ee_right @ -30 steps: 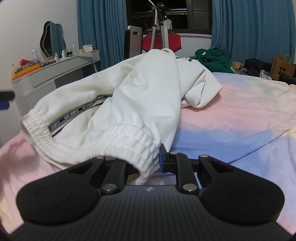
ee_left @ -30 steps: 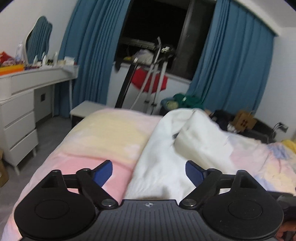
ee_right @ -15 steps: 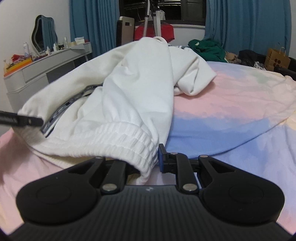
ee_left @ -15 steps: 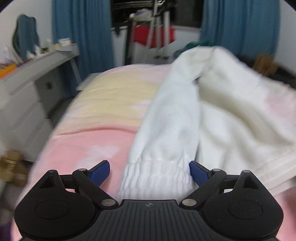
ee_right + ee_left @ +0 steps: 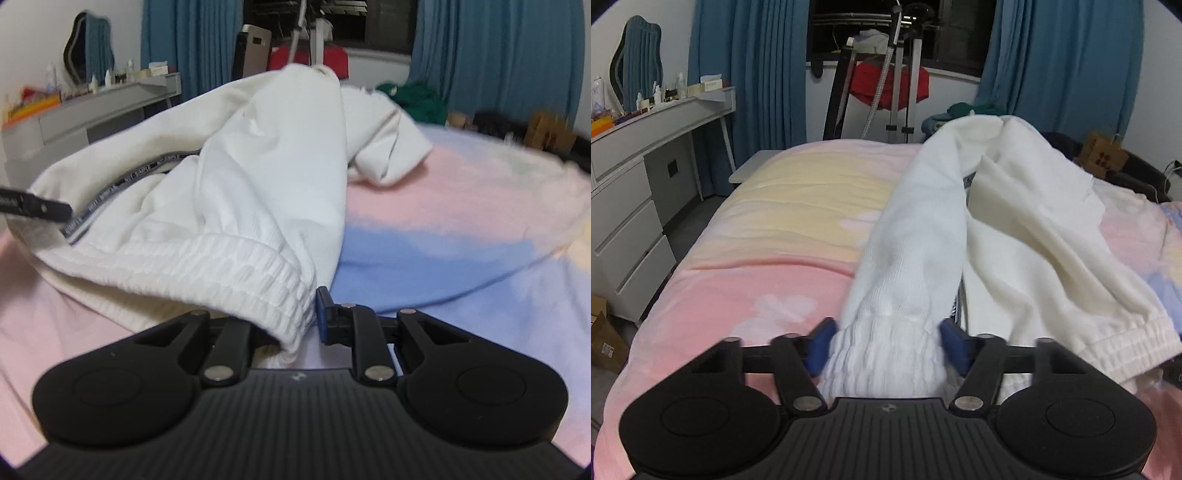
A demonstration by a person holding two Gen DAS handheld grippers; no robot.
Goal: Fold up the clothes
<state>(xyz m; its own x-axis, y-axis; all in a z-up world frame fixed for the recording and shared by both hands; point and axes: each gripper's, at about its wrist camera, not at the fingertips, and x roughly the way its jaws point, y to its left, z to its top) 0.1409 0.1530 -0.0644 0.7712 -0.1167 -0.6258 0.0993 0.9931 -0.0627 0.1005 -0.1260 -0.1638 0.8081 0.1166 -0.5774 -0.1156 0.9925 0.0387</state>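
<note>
Blue curtains point(image 5: 750, 70) flanked a dark window point(image 5: 960, 33) straight ahead of the gripper. A white dresser point(image 5: 624, 206) with a mirror point(image 5: 635, 62) stood to its left, grey floor point(image 5: 690, 221) below.

Blue curtains point(image 5: 750, 70), grey dresser point(image 5: 624, 192), possibly a garment steamer point(image 5: 897, 74) behind.

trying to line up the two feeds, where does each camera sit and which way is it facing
Left wrist: on the left gripper, looking down along the bed toward the window; its jaws are closing on a ribbed cuff of the white trousers.
Right wrist: on the right gripper, same heading; its jaws are shut on the elastic hem; the left gripper's finger pokes in at the left edge.
Shared: the trousers, bed, blue curtains, dresser.
</note>
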